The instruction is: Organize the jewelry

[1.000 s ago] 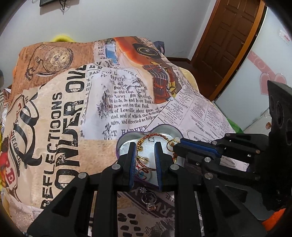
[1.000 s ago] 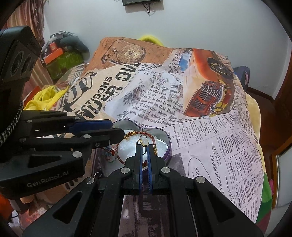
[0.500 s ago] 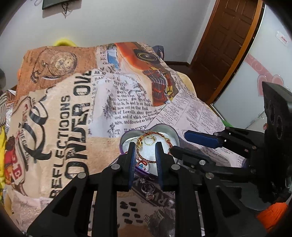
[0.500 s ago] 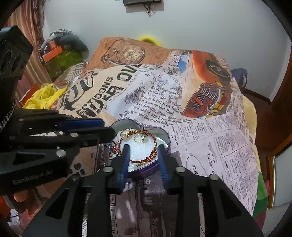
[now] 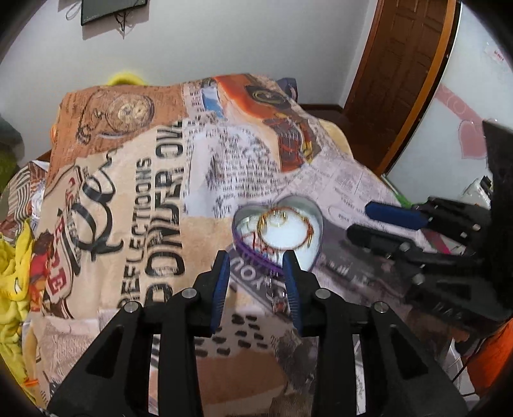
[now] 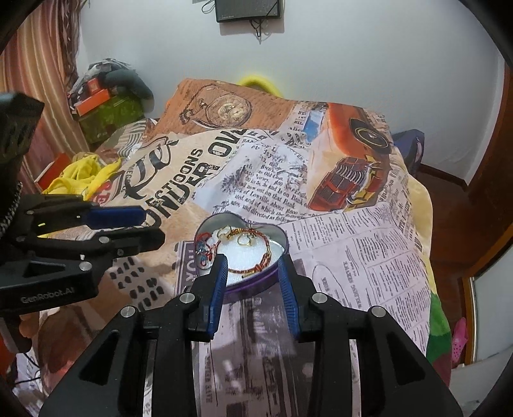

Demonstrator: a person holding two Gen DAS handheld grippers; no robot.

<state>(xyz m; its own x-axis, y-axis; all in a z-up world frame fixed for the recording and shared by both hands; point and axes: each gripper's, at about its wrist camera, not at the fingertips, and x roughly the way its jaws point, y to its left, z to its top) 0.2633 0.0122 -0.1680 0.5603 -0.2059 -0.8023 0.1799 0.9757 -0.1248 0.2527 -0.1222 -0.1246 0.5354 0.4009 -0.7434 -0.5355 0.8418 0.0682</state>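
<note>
Printed fabric cover (image 6: 368,243) spans the bed and bears a heart-shaped tin (image 6: 282,242). Inside the tin lie a red-gold bracelet (image 6: 264,256) and gold rings (image 6: 245,239). Left gripper (image 5: 256,279): jaws opening, nothing between them. Right gripper (image 6: 251,277): jaws parted, empty, at the tin's near rim.

A bed (image 6: 368,231) covered by a blanket (image 6: 198,166) printed with newsprint, a pocket watch and an orange car fills the room's middle. Behind the bed rises a plain white wall (image 6: 352,48), with a small dark box (image 6: 248,9) and dangling wires mounted high on it. Right of the bed stands a brown wooden door (image 5: 397,64). Left of the bed hangs a striped curtain (image 6: 35,70), with a cluttered green box (image 6: 109,112) and yellow cloth (image 6: 80,174) near it.
</note>
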